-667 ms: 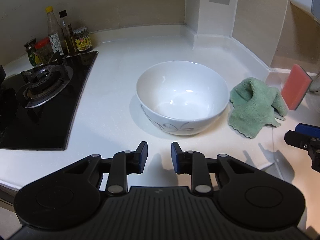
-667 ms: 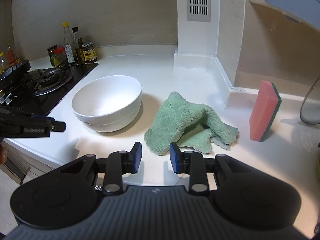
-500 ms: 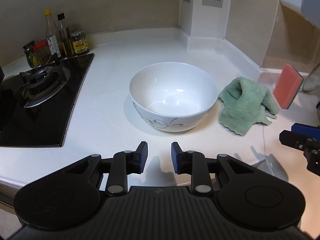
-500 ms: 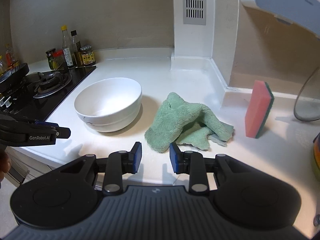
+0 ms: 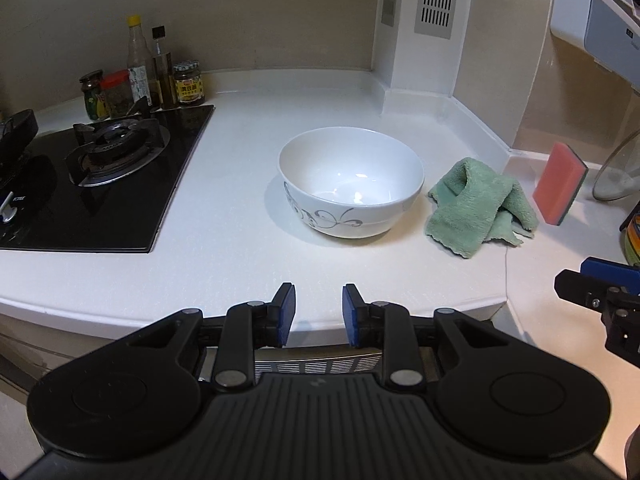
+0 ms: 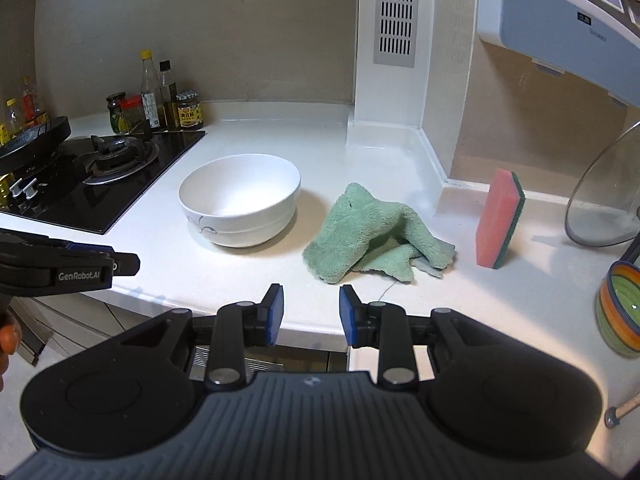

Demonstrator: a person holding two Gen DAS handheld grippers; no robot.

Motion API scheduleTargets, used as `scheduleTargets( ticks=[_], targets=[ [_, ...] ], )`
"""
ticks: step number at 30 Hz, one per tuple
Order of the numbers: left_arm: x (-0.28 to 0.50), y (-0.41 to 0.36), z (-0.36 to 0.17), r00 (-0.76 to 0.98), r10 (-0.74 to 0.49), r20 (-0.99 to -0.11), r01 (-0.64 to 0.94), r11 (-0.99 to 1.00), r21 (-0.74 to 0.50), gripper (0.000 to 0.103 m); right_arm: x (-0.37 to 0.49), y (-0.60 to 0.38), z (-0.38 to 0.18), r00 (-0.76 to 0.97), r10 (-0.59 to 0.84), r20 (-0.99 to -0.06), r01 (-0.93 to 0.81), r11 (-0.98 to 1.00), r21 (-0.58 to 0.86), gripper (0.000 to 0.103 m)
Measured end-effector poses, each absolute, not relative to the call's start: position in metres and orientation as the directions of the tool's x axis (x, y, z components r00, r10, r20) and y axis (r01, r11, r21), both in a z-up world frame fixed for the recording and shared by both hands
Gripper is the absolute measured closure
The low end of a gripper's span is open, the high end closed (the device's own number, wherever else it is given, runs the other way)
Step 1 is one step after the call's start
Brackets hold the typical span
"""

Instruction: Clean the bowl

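Observation:
A white bowl (image 5: 352,182) with a grey floral pattern stands upright and empty on the white counter (image 5: 240,216); it also shows in the right wrist view (image 6: 240,200). A crumpled green cloth (image 5: 480,208) lies just right of it, seen too in the right wrist view (image 6: 376,234). A pink-and-green sponge (image 6: 500,218) stands on edge further right. My left gripper (image 5: 318,314) is open and empty, at the counter's front edge in front of the bowl. My right gripper (image 6: 311,314) is open and empty, at the front edge before the cloth.
A black gas hob (image 5: 100,176) lies left of the bowl, with sauce bottles and jars (image 5: 148,84) behind it. A glass lid (image 6: 604,196) leans at the far right. A striped colourful bowl (image 6: 620,314) sits near the right front edge.
Both grippers have pulled back and up from the counter, so bowl and cloth look further away. Neither gripper's jaws have changed. Bowl, cloth and sponge have not moved.

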State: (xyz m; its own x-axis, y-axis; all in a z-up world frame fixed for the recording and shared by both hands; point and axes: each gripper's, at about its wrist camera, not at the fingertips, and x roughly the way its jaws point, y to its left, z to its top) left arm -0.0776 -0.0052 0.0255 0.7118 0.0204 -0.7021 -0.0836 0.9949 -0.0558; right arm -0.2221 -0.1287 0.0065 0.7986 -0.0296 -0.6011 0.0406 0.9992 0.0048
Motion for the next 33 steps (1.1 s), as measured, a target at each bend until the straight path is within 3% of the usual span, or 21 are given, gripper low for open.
scheduleTargets(
  ticks=[16, 33],
  targets=[
    [-0.094, -0.022, 0.033, 0.716, 0.074, -0.694, -0.124, 0.992, -0.022, 0.072, -0.232, -0.136, 0.011, 0.827, 0.023, -0.561, -0.024, 1.000, 0.006, 0.077],
    [-0.092, -0.021, 0.028, 0.706, 0.038, -0.708, -0.117, 0.991, -0.063, 0.072, -0.236, -0.139, 0.007, 0.828, 0.019, -0.560, -0.011, 1.000, 0.017, 0.077]
  ],
)
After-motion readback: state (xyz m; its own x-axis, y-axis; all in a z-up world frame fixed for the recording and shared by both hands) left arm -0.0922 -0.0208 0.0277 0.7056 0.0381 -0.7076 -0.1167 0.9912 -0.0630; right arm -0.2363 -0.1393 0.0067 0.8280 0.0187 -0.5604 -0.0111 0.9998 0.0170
